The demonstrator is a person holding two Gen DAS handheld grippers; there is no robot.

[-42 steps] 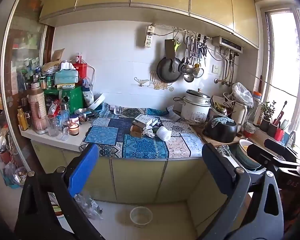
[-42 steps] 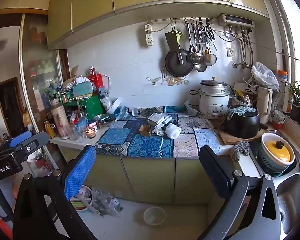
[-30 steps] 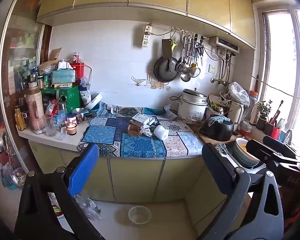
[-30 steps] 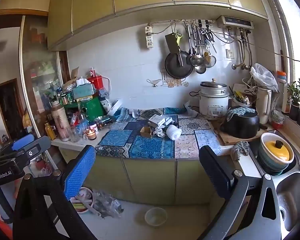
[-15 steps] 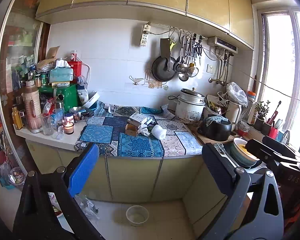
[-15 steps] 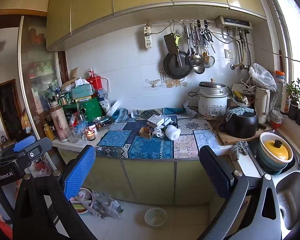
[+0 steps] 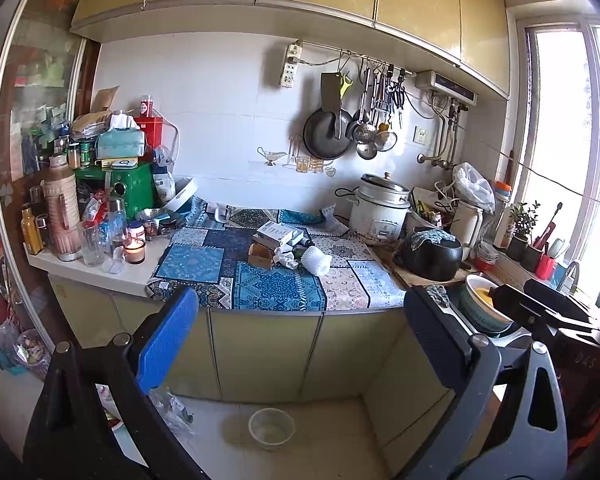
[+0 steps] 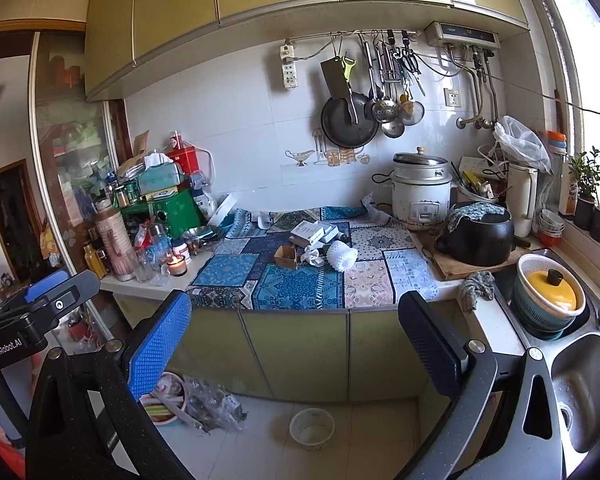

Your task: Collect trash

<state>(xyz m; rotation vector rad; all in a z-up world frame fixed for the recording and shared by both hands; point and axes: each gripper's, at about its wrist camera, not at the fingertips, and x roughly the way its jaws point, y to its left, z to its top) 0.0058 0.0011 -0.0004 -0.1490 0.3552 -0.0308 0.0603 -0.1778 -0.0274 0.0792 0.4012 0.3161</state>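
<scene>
Right now both tools stand well back from the counter (image 7: 100, 276), holding nothing. The left gripper (image 7: 300, 344) has its jaws spread wide, and so does the right gripper (image 8: 296, 344). At twelve o'clock from each, mid-counter on the patterned cloth (image 8: 300, 284), lies the likely trash: a white crumpled wad (image 8: 342, 255), a scrunched tissue (image 8: 313, 256) touching it at nine o'clock, and a small cardboard box (image 8: 286, 257) beyond. Best to close in level, take the wad first, and steer clear of the lit candle (image 8: 177, 266) at nine o'clock.
</scene>
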